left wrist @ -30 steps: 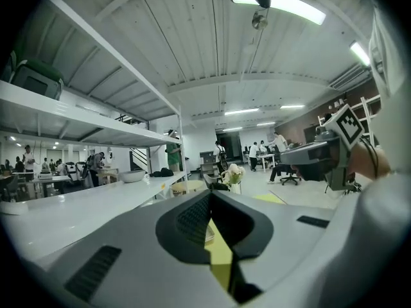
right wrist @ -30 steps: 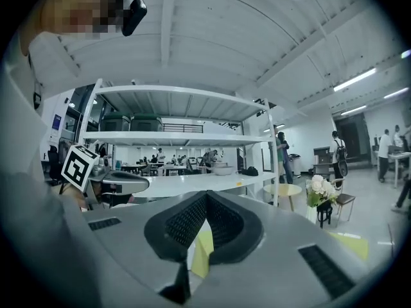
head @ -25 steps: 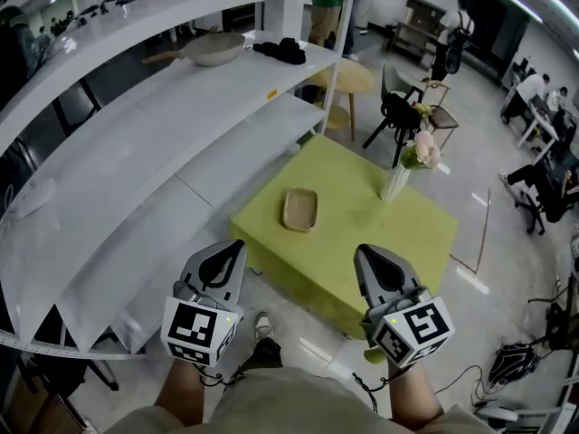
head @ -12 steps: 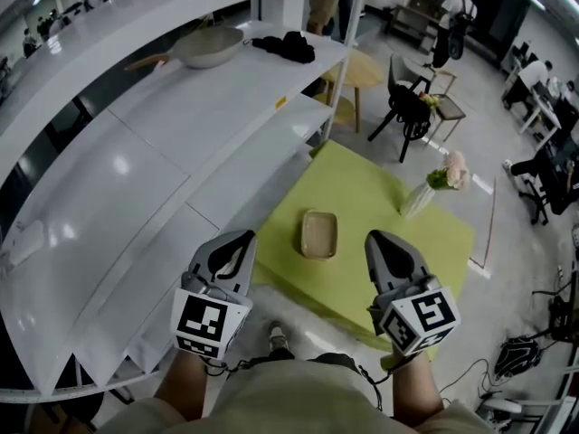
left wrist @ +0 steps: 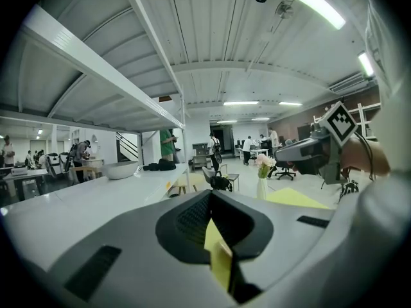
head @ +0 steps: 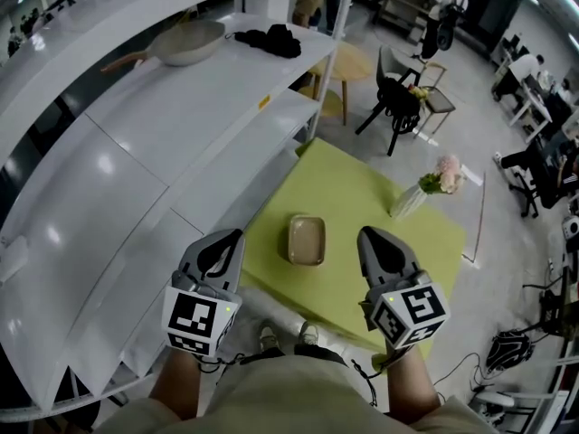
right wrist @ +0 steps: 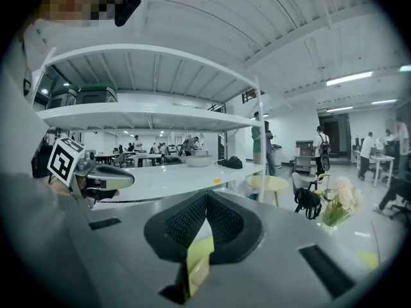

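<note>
While both grippers hover above it, the tray (head: 306, 240) lies flat on the yellow-green table (head: 362, 197), near the table's edge on the person's side. Its long axis runs away from the person, almost straight up and down in the head view, so one short end faces the person and the other faces the far side of the table. It is a shallow rectangular tray, tan in colour, with rounded corners, a low raised rim and nothing in it.

Seen from the head view, the tray sits between the two tools and slightly ahead of their tips: the left gripper (head: 232, 239) is off its left long side and the right gripper (head: 365, 237) off its right long side, neither one touching it. Both point forward, roughly in line with the tray's length.

The left gripper (left wrist: 209, 197) has its ribbed pads pressed together at the tips with nothing between them. The right gripper (right wrist: 206, 196) is the same, jaws closed and empty; the yellow-green table shows through the slot below each pair of tips.

Further along the table, to the right, stands a vase of flowers (head: 412, 197), well apart from the tray. White shelving (head: 163, 134) runs along the left, carrying a pan (head: 185, 43) and a black cloth (head: 271, 37).
</note>
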The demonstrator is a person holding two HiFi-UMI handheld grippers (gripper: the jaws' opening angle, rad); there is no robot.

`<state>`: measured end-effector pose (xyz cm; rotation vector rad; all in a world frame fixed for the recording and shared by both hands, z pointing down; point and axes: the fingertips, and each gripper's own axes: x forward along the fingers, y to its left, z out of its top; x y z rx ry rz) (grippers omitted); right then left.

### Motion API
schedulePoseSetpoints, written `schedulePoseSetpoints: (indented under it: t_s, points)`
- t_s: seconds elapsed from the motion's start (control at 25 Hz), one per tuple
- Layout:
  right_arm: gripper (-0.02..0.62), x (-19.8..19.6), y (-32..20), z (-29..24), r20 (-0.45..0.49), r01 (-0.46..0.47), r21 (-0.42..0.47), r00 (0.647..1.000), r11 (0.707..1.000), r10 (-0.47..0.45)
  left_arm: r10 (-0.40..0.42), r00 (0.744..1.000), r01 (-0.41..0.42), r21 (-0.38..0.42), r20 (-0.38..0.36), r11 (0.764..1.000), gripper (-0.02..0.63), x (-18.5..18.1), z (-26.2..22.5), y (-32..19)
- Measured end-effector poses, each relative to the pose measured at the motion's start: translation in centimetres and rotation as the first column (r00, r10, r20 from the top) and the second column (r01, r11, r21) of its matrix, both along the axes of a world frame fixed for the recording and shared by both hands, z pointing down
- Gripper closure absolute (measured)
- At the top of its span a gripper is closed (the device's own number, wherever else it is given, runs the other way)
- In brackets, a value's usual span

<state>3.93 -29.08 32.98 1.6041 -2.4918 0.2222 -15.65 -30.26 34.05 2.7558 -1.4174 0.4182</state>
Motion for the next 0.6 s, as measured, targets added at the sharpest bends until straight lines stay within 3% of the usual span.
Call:
schedulePoseSetpoints:
  t_s: [0.08,0.16,0.2,0.6]
  points:
    - [0.538,0.6,-0.8,0.4,0.007,-0.010,-0.007,1.000,1.000,0.010,-0.002,1.000,0.002,-0.005,0.005,1.000,0.601,0.5,0.3,-0.6]
    - [0.398,1.1,-1.7,1.1,0.012,-0.013,-0.017,1.000,1.000,0.013,-0.006,1.000,0.006,-0.011,0.010,1.000,0.601,0.9,0.7,-1.2]
    - [0.379,1.3,-2.1,1.4,0.012,-0.015,-0.022,1.000,1.000,0.015,-0.009,1.000,0.009,-0.015,0.011,1.000,0.601,1.1,1.0,-1.5]
    - [0.377,3.0,-5.4,6.6,0.015,-0.003,-0.121,1.000,0.993,0.005,-0.018,0.999,0.020,-0.071,0.035,0.997,0.601,3.3,4.1,-4.6]
